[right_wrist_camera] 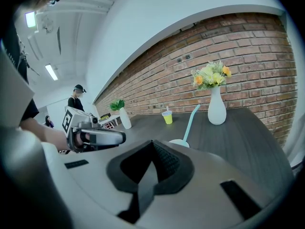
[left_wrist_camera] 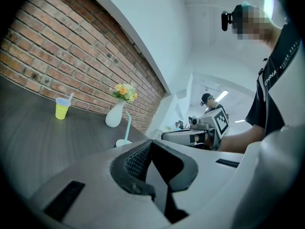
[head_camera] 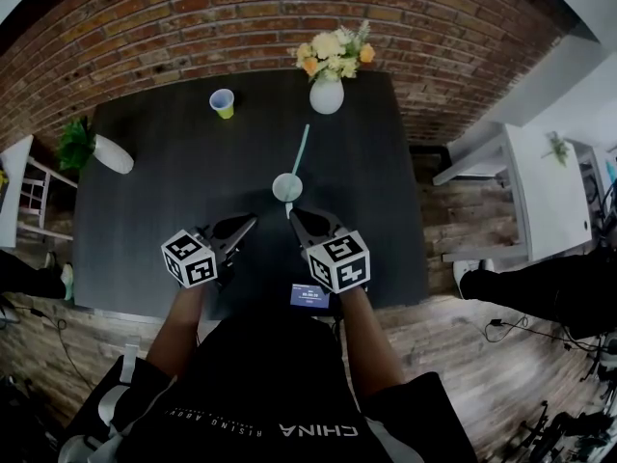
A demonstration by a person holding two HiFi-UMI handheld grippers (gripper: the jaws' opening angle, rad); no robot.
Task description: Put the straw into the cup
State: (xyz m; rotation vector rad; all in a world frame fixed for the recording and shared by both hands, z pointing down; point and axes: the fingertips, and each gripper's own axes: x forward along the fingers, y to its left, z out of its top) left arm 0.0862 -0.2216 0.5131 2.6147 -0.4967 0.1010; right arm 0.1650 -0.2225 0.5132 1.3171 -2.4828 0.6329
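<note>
1. Brick wall backs our dark desk (head_camera: 135, 210).
2. Straw (head_camera: 301, 150) stands in the cup (head_camera: 286, 188) — mid-desk, just beyond our tools.
3. Left tool (head_camera: 253, 220) and right tool (head_camera: 292, 212) — both closed, empty.

Pale cup (head_camera: 287, 187), upright mid-table; teal straw (head_camera: 301, 149) standing inside it (tilted, bent tip uppermost)

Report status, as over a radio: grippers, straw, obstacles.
Left gripper shut, empty; right gripper shut, empty. Straw already stands in cup. Nothing between grippers and cup.
</note>
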